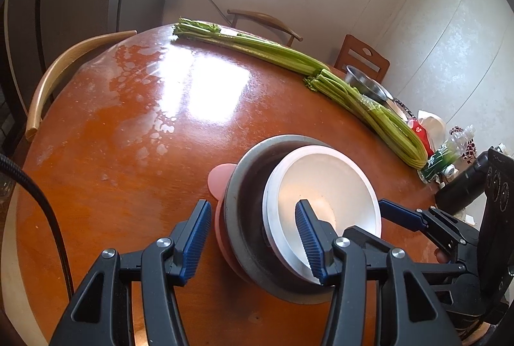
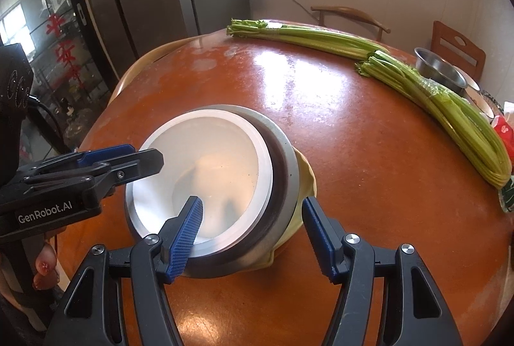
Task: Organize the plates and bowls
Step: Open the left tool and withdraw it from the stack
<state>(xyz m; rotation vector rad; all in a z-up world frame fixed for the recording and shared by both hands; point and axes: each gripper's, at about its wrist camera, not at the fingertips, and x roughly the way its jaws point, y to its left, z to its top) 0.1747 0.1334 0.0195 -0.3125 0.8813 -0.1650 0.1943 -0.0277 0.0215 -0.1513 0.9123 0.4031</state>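
Note:
A white bowl (image 1: 324, 188) sits nested in a grey metal bowl (image 1: 247, 185), which rests on a pale plate (image 1: 220, 179) on the round brown table (image 1: 128, 137). My left gripper (image 1: 253, 237) is open, its jaws straddling the stack's left rim, one finger inside the white bowl. My right gripper (image 2: 253, 233) is open around the stack's right rim, with the white bowl (image 2: 208, 166), the metal bowl (image 2: 282, 160) and the plate (image 2: 306, 172) between its jaws. The left gripper also shows in the right wrist view (image 2: 141, 158), and the right gripper in the left wrist view (image 1: 398, 214).
Two celery bunches (image 1: 257, 47) (image 2: 433, 102) lie across the far side of the table. A second steel bowl (image 1: 366, 86) (image 2: 440, 70) stands behind them. Bottles and packets (image 1: 446, 147) crowd the right edge. Wooden chairs (image 1: 64, 70) ring the table.

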